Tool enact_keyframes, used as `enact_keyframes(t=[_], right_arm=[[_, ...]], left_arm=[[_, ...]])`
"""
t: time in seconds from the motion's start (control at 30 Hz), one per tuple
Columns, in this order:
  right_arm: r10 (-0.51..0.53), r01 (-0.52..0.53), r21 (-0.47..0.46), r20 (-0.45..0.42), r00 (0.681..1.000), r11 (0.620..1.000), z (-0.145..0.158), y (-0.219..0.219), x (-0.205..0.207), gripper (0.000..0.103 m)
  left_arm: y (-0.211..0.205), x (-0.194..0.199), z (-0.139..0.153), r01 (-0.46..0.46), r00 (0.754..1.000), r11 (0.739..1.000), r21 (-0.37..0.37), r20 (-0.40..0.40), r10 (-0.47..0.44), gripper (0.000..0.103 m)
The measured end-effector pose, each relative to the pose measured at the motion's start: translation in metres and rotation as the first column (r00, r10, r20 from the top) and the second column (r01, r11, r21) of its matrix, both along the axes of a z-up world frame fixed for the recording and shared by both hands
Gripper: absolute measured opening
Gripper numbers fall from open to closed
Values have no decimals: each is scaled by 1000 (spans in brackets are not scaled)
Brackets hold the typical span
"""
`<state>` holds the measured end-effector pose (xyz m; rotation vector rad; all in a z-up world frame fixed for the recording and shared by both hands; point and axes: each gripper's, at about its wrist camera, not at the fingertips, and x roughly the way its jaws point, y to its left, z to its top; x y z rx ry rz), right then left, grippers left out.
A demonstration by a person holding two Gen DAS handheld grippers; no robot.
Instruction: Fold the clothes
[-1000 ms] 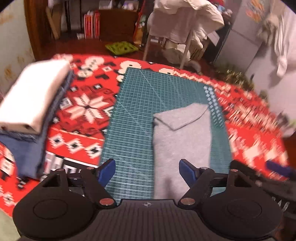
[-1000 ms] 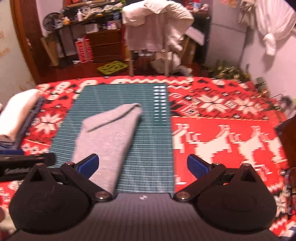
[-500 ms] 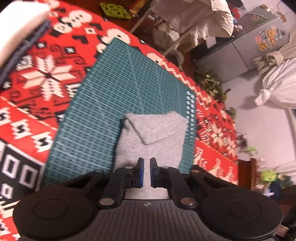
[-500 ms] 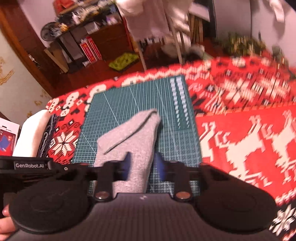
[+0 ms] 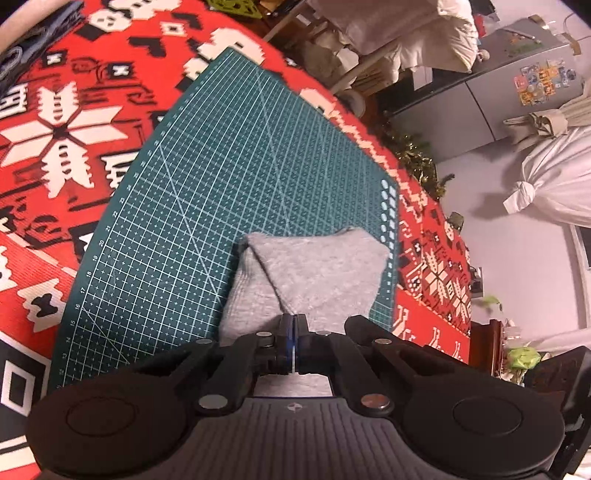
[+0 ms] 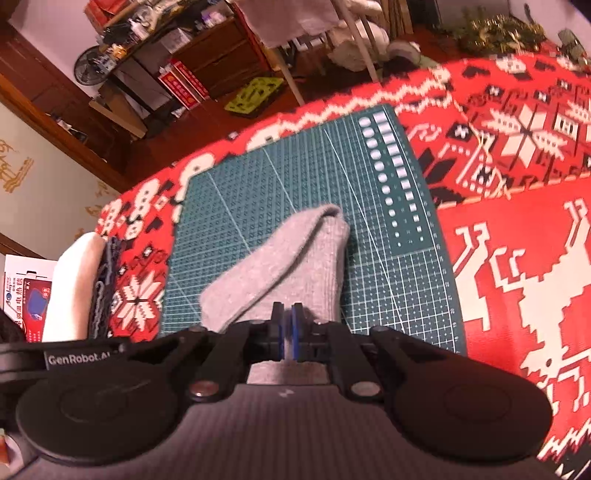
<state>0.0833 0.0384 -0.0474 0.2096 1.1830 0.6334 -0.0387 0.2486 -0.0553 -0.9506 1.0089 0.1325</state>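
A grey garment (image 5: 317,273), folded into a narrow strip with a flap turned over its far end, lies on the green cutting mat (image 5: 207,192). My left gripper (image 5: 293,321) is shut on the garment's near edge, with grey cloth showing in front of and under the fingers. In the right wrist view the same grey garment (image 6: 291,262) runs diagonally across the mat (image 6: 295,173). My right gripper (image 6: 287,312) is shut on its near edge too, just right of the left gripper's body (image 6: 74,358).
The mat lies on a red patterned blanket (image 6: 517,229). A stack of folded clothes (image 6: 74,288), white over blue denim, sits at the blanket's left edge. Beyond the far edge are a chair draped with clothes (image 5: 399,33), shelves and a fridge (image 5: 517,85).
Both grippers went from wide open to shut, closing on the near edge of the grey garment. Both also dropped lower and closer to it.
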Motion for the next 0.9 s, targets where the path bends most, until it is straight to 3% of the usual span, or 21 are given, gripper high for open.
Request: enact_keyframes(t=[0.1,0.3,0.5,0.6,0.73,0.9], right_arm=[[-4,4,8,-23,1000,1000,-13,0,4,1],[13,-13,-1,26,1000,1000,-16,3,-2,0],[12,-12,43,7,1000,999,3,-5,-14,4],[36,-36,44,-3,999,998,8,-3,-25,4],[49,-49,-22,-16,999,999,-2,6,-33,4],[42,-44,-28,-52,998,999,-15,5,-30,1]], left_arm=[[1,0,-6,0,1000,1000,-6,0,0,3],[-2,-9,10,6,999,1000,11,39,-6,1],[-8,-17,23,28,997,1000,7,68,-29,1],[-15,-11,15,45,999,998,36,16,-46,1],[-15,-4,0,52,998,998,41,-50,-50,2],[-15,-5,-1,60,997,997,48,-50,-57,3]])
